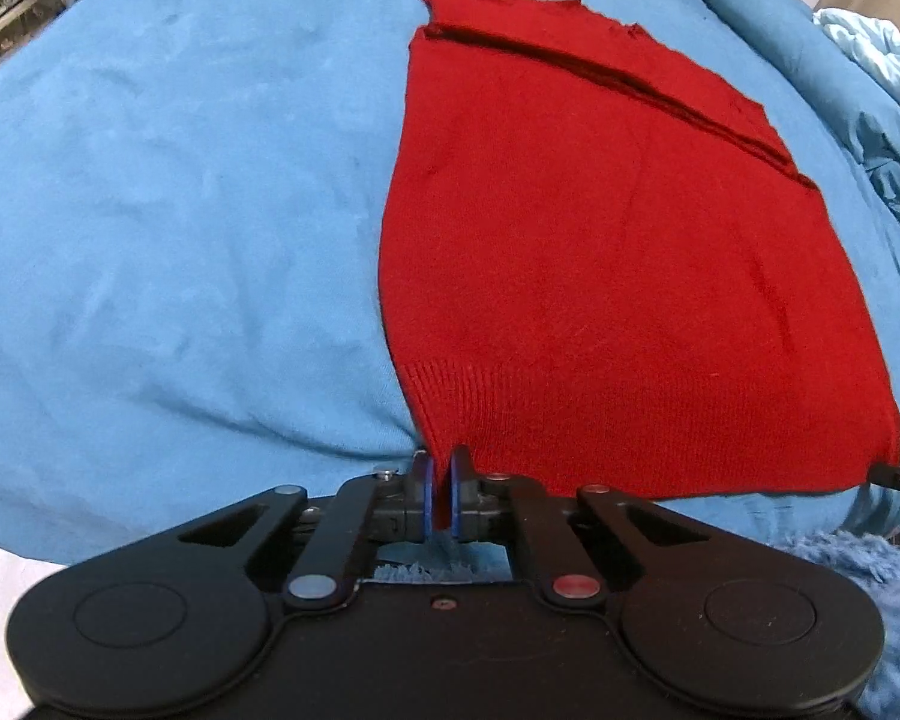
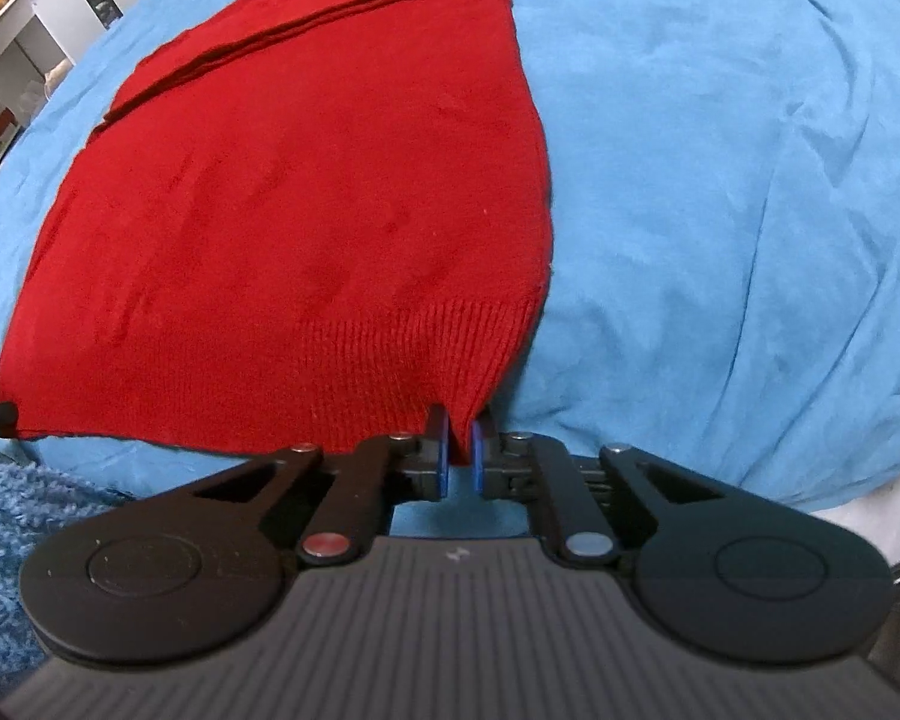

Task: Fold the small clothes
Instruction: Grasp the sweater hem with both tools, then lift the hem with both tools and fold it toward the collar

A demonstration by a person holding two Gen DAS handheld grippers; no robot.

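Red knit garment [image 1: 600, 252] lies flat on the blue bed cover [image 1: 180, 210], spread near the bed's near edge. Ribbed hem toward the near edge; the far end shows layered folded-over edges. Long axis runs from the near edge away toward the far side of the bed, hem end nearest both cameras.

Left tongs [image 1: 444, 489] are pinched on the hem's left near corner; red knit sits between the blue pads, jaws nearly together. Right tongs [image 2: 461, 450] are likewise clamped on the hem's right near corner, cloth visible between the pads. Each view catches the other tool's tip at the opposite hem corner.

Step in hand, as I judge it: lifting the hem to carry it over toward the far end, folding the garment across its length.

To do it well:
- Raise both corners together and level, so the hem stays straight and taut between them.
- Keep the spacing between the tongs equal to the hem width; closing in would sag the middle.
- Travel along the long axis, not skewed, so side edges stack.
- Lay the hem down just at the far layered edge, then release.
- Knit is soft and stretchy; pulling hard will likely distort the rib.

Fluffy blue rug [image 2: 6, 516] lies below the bed's near edge.
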